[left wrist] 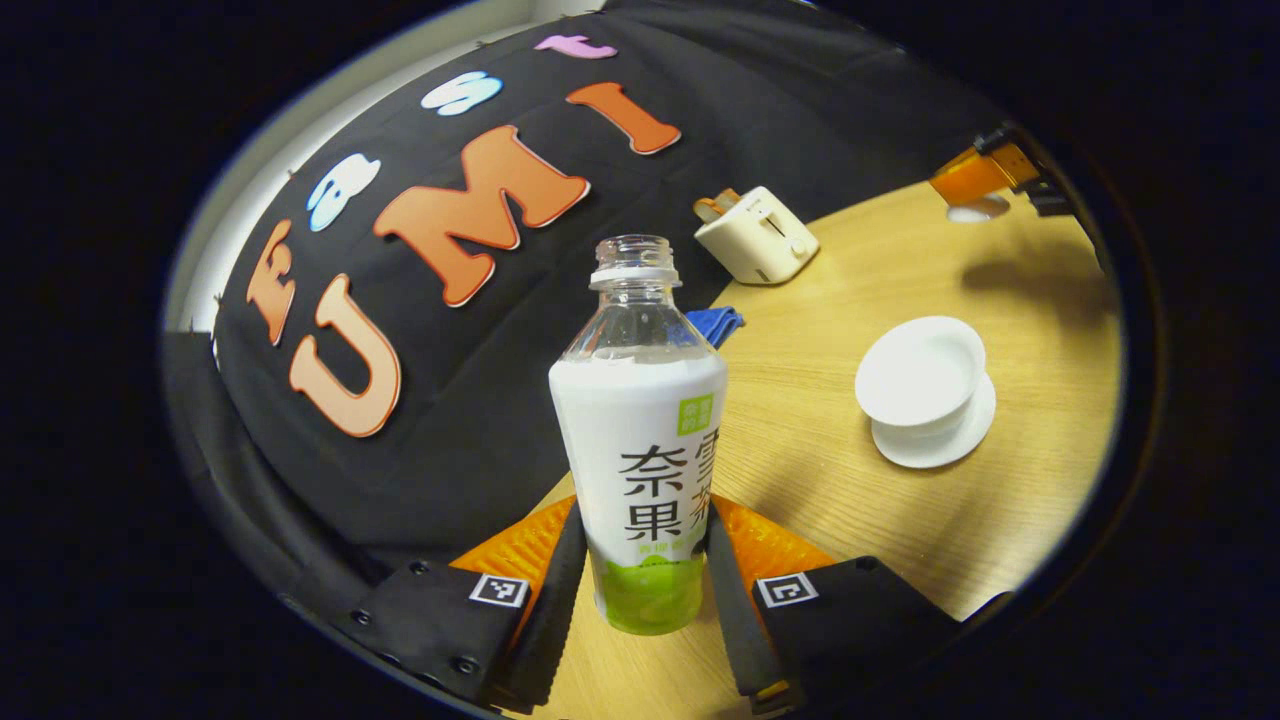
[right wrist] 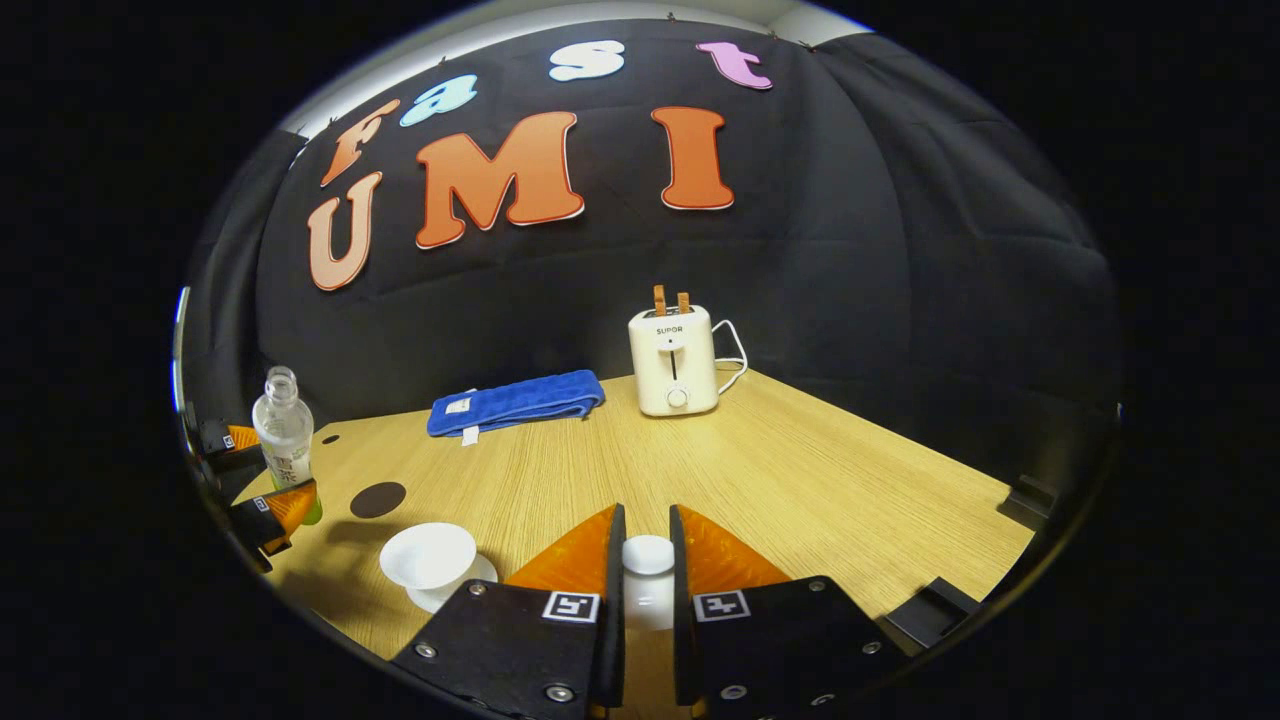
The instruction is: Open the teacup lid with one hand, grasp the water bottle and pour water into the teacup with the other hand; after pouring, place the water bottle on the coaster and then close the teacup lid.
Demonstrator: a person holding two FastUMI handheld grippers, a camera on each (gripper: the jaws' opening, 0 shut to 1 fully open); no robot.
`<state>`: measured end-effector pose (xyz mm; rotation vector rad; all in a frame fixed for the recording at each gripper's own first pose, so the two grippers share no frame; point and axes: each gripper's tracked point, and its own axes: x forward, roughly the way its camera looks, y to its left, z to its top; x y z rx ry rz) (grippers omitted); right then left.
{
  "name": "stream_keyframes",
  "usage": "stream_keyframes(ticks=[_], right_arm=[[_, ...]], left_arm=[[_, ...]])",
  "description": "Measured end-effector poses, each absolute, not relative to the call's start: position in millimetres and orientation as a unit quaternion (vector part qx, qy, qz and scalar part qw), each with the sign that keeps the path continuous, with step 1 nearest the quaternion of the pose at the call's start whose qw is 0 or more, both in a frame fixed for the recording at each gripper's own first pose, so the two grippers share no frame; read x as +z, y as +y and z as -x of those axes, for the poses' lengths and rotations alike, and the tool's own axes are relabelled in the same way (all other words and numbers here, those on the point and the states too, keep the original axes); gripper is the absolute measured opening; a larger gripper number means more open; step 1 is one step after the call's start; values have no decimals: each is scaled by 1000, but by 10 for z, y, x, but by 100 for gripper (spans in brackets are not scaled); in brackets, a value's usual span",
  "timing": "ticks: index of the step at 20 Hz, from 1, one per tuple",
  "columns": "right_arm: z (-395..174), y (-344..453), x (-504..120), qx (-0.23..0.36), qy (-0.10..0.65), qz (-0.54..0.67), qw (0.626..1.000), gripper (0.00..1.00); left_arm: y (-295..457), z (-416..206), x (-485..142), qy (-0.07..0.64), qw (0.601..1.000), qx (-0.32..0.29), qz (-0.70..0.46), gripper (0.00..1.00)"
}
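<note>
The wooden desk [right wrist: 800, 470] is the biggest thing here. At its back stands a cream toaster [right wrist: 673, 362], far ahead of the right fingers. A blue towel [right wrist: 518, 400] lies folded just left of the toaster.

The water bottle [left wrist: 640, 440] stands up straight, with no cap on, right between the left gripper [left wrist: 645, 590] fingers. Both fingers press on its sides, down low by the green part. It is hard to tell if the bottle's bottom touches the desk.

The white teacup [left wrist: 922, 375] sits open on its saucer [left wrist: 945, 445], ahead and to the right of the left fingers.

A dark round coaster [right wrist: 378, 499] lies flat on the desk, between the bottle and the teacup.

The right gripper [right wrist: 646, 570] fingers are squeezed on the small white teacup lid [right wrist: 648, 556], holding it between them.
</note>
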<state>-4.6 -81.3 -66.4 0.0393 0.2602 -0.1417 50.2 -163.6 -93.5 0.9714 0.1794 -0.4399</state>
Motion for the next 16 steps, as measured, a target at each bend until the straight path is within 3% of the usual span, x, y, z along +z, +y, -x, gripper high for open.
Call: stream_keyframes(ticks=[9, 10, 11, 16], right_arm=[[59, -899, -731, -73, 136, -30, 988, 20], [62, -905, -736, -73, 136, -30, 988, 20], [66, -918, -732, -73, 136, -30, 987, 20], [75, -964, -731, -77, 135, -34, 987, 20]], left_arm=[[-1769, -467, -1162, 54, 759, -242, -602, 65], [-1789, -469, -1161, 51, 750, -247, -612, 71], [-1796, -460, -1153, 48, 739, -249, -624, 65], [-1775, -469, -1110, 36, 688, -255, -678, 68]])
